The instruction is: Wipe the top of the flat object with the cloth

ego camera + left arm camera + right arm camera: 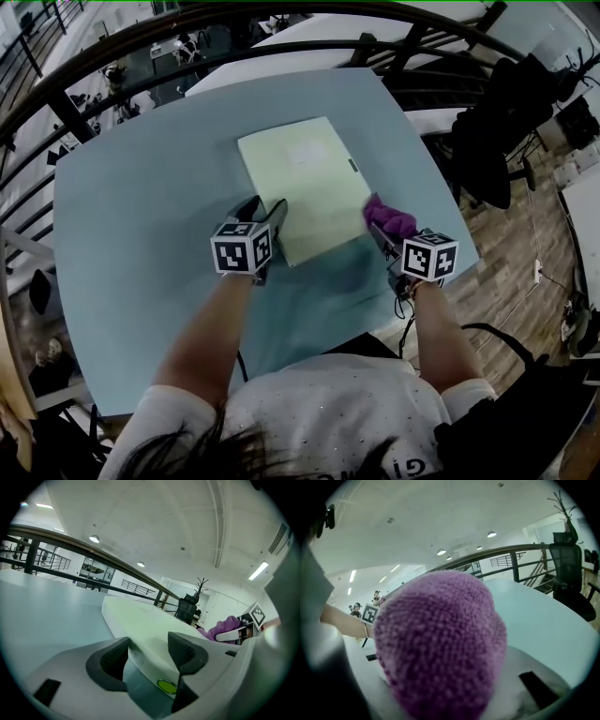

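Presently: right claw pinches cloth at edge of flat object; left claw spread astride its corner; wiping apparently barely begun

Your white short-sleeved top is speckled with tiny dots. Your left gripper and right gripper are pale grey, each bearing a cube of black-and-white square markers.

surface: pale blue-grey table | on it: flat pale-green object, lying flat near the middle
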`<act>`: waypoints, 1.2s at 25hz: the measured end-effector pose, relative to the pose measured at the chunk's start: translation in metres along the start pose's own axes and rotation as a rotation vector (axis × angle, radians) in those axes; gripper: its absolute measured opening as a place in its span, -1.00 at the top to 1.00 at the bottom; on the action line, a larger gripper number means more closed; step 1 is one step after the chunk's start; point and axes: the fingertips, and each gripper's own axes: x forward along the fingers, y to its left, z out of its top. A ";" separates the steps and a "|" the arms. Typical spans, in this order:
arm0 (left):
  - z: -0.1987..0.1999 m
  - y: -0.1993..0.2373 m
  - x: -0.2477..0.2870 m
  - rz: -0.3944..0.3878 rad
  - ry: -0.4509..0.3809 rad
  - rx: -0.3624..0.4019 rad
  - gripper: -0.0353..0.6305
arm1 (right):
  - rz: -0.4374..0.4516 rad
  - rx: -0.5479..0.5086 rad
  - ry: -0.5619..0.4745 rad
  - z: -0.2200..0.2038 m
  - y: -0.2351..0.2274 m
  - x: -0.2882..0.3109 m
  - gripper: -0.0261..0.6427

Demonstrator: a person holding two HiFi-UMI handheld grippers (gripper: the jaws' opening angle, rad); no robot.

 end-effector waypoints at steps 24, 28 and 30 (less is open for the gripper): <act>0.077 -0.036 -0.063 -0.008 -0.295 -0.060 0.89 | -0.070 0.030 -0.200 0.068 -0.035 -0.044 0.82; 0.097 -0.112 -0.062 -0.090 -0.322 -0.139 0.89 | 0.013 -0.140 -0.247 0.122 -0.020 -0.058 0.82; 0.104 -0.142 -0.065 -0.090 -0.353 -0.147 0.89 | 0.064 -0.216 -0.276 0.142 -0.011 -0.070 0.83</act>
